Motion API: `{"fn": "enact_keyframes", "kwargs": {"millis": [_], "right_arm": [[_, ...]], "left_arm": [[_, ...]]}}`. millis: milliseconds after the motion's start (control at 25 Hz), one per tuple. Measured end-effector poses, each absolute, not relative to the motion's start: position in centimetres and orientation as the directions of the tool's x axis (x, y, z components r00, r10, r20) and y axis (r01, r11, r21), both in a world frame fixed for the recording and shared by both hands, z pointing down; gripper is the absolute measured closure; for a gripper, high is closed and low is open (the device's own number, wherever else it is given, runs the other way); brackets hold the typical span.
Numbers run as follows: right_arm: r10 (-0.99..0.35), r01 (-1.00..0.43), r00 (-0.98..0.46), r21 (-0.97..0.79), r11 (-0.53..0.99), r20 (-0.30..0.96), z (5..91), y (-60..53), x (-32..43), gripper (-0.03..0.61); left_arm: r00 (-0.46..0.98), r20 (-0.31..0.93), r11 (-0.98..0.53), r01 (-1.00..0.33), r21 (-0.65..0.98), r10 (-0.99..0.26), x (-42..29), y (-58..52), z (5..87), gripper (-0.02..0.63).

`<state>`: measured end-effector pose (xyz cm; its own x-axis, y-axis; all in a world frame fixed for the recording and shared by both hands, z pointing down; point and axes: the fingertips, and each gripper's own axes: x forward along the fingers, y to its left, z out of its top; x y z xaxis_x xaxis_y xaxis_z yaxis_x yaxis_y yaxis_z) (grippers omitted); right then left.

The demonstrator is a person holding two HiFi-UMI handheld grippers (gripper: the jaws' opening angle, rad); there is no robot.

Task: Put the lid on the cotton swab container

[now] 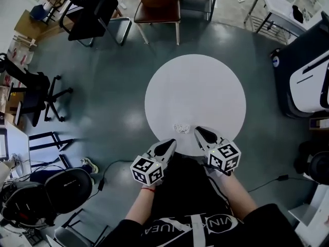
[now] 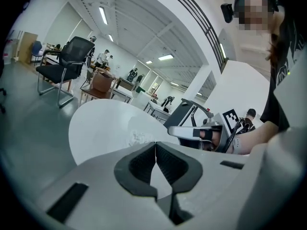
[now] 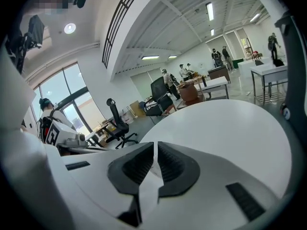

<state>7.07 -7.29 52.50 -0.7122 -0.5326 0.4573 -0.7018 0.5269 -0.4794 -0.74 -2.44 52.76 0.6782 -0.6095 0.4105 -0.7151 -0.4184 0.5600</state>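
Observation:
A small clear cotton swab container (image 1: 181, 128) sits near the front edge of the round white table (image 1: 195, 86); I cannot make out a separate lid. My left gripper (image 1: 172, 142) is just left of and nearer than it, jaws shut and empty. My right gripper (image 1: 197, 130) is just to its right, also shut with nothing held. In the left gripper view the container (image 2: 138, 137) lies beyond my shut left gripper (image 2: 156, 145), and the right gripper (image 2: 192, 131) reaches in from the right. The right gripper view shows only bare table beyond my shut right gripper (image 3: 156, 148).
Black office chairs (image 1: 92, 14) and a brown chair (image 1: 157, 6) stand on the grey floor behind the table. A dark machine (image 1: 303, 71) is at the right. Another chair (image 1: 31, 94) and a black seat (image 1: 51, 192) are at the left.

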Motion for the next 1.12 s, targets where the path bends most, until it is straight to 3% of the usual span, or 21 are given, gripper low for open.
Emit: {"fn": "enact_keyframes", "kwargs": {"millis": [120,240,400,560,1120], "right_arm": [[-0.531,-0.699,-0.715,-0.498,0.513,0.455,53.0,-9.3,6.9,0.571],[-0.526,-0.694,-0.719,-0.505,0.513,0.454,53.4,-11.4,6.7,0.499],[-0.553,-0.751,-0.659,-0.412,0.516,0.511,54.4,-14.0,7.9,0.508],[-0.493,-0.750,-0.641,-0.344,0.565,0.589,57.2,-15.5,8.4,0.551],[-0.246,-0.504,-0.835,-0.506,0.700,0.492,58.8,-16.0,4.0,0.569]], "left_arm": [[0.682,0.422,-0.423,-0.715,0.556,-0.597,-0.8,-2.7,53.7,0.604],[0.695,0.438,-0.445,-0.710,0.546,-0.571,-0.3,-3.1,54.8,0.604],[0.716,0.452,-0.480,-0.695,0.536,-0.532,0.3,-3.3,55.5,0.604],[0.723,0.444,-0.490,-0.687,0.537,-0.529,0.7,-3.7,55.8,0.604],[0.710,0.438,-0.488,-0.701,0.520,-0.552,-0.6,-4.5,56.0,0.604]]}}
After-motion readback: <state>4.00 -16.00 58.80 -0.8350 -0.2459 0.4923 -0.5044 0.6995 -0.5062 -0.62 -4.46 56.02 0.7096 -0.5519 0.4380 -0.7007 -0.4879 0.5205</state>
